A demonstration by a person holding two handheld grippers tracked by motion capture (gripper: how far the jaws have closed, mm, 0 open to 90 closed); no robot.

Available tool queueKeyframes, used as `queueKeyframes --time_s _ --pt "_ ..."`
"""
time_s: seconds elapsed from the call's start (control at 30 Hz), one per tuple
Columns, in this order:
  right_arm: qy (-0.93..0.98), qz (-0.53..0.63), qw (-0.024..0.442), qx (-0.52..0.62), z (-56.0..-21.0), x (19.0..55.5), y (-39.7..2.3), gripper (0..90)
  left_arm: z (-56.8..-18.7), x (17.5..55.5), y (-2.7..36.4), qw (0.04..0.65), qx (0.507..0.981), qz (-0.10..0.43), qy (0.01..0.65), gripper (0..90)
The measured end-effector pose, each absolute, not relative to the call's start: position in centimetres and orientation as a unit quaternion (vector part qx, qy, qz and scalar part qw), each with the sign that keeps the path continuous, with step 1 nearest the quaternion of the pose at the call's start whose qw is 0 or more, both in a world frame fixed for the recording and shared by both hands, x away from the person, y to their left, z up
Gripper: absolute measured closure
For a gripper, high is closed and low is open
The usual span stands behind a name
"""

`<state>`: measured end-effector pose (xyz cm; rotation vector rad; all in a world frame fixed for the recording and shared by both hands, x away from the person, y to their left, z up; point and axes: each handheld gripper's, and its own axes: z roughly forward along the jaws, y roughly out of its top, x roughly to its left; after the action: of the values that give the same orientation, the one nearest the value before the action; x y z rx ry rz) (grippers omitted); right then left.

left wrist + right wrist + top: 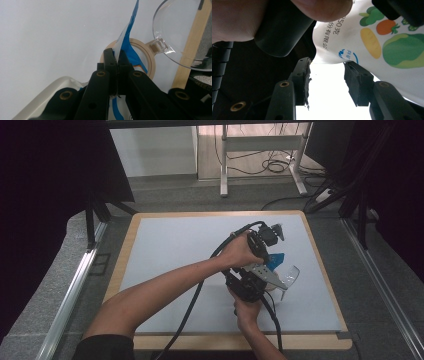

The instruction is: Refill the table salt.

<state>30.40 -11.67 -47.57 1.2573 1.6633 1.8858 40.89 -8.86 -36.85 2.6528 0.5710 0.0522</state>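
On the pale table (165, 250) at four o'clock, our left gripper (117, 58) pinches the blue-white pouch (128, 37) above a wooden-rimmed jar (152, 65); right gripper (327, 72) half-open, empty. Next, probably tipping the pouch to pour.

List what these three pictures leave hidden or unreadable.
- High view: the jar under the grippers, hidden by hands.
- Left gripper view: the pouch's printed face, seen edge-on.
- Right gripper view: the pouch's text, cut by a hand.

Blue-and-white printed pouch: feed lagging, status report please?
Left hand-held gripper shut on blue-and-white printed pouch. Right hand-held gripper open beneath it. Clear plastic lid close by.
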Motion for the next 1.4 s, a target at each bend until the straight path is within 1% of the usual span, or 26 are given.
queueKeyframes --time_s 1.0,1.4 --pt "0.593 0.653 0.16 0.442 -48.2 30.4 -11.6 56.0 -37.5 41.1 -8.3 0.224 0.952 0.009 0.21 90.0" --pt "0.602 0.645 0.167 0.441 -48.6 30.4 -11.5 55.9 -37.6 41.1 -8.1 0.228 0.951 0.002 0.209 90.0"
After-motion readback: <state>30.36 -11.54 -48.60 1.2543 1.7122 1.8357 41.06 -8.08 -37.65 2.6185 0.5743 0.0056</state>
